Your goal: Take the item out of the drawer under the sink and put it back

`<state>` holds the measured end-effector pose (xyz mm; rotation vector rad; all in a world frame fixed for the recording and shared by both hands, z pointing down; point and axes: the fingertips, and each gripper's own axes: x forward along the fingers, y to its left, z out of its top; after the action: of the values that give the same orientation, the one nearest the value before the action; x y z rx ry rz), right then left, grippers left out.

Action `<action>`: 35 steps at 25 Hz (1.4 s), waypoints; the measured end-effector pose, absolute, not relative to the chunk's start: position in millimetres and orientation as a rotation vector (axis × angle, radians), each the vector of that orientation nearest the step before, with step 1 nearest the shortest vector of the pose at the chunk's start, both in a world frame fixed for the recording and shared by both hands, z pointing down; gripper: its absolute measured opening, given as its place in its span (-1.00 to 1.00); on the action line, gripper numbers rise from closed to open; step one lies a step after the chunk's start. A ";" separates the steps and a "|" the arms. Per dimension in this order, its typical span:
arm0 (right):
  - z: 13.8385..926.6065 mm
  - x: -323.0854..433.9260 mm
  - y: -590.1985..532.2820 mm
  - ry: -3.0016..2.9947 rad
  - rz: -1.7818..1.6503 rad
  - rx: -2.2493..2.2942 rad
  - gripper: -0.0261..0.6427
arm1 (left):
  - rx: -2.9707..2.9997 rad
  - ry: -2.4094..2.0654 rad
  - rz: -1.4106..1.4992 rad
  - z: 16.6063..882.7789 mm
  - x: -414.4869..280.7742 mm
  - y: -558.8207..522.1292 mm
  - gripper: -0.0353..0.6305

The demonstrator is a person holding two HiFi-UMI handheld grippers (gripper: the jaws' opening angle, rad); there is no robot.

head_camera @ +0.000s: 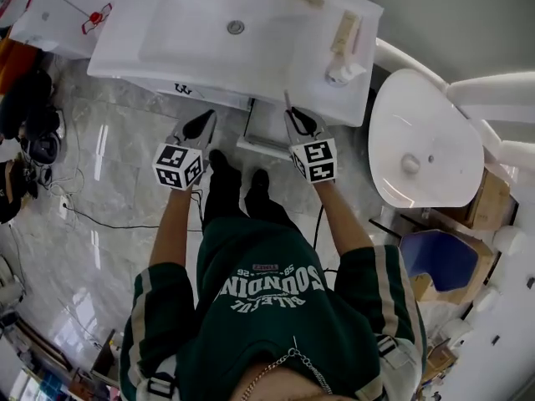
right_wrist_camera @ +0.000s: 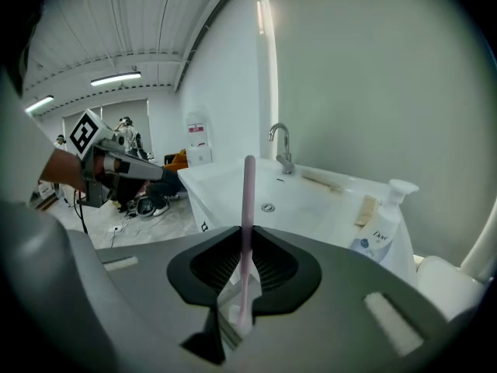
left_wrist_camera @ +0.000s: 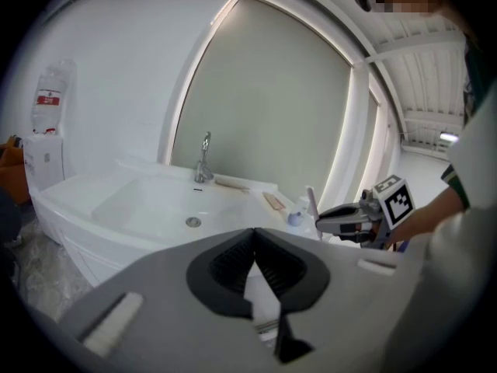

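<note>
- Starting at the right claw (right_wrist_camera: pixel 247 230), a thin pink stick (right_wrist_camera: pixel 248 196) is seen pinched between its two jaws.
- The jaws are closed only a little way, just enough for the stick to be squeezed.
- The stick is held upright, and most of it is seen poking up past the jaw tips.
- The left claw (left_wrist_camera: pixel 254 231) is seen with its jaws pressed together at the tips, and nothing is held in it.
- In the head view, both claws are held out side by side in front of the person.
- A white drawer (head_camera: pixel 266 128) is seen pulled out under the sink (head_camera: pixel 159 40), between the two claws and just beside the right one.
- The stick is carried in the right claw, close to the drawer's right edge.
- Further out, a soap bottle (right_wrist_camera: pixel 380 228) is stood on the sink's right side, and a tap (right_wrist_camera: pixel 281 146) is fixed at the back.
</note>
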<state>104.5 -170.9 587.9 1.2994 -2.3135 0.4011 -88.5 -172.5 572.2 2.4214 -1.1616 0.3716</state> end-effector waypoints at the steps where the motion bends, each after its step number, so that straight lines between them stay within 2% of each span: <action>1: 598.8 102.9 -165.2 -2.301 0.408 1.275 -0.77 | 2.408 -1.153 0.380 579.5 -88.7 -169.1 -0.75; 15: 759.8 69.6 -130.6 -2.107 0.510 0.934 -0.77 | 2.291 -1.124 0.439 645.4 -110.9 -155.5 -0.75; 27: 889.9 74.1 -149.2 -1.869 0.622 0.868 -0.77 | 2.217 -1.124 0.438 671.6 -140.2 -149.8 -0.75; 35: 943.4 78.4 -162.5 -1.713 0.650 0.853 -0.77 | 2.153 -1.183 0.449 689.3 -180.0 -155.2 -0.75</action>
<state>78.4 -162.5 943.4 0.8529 -1.7131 0.6499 -180.0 -155.2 689.3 2.1535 -1.1833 0.4487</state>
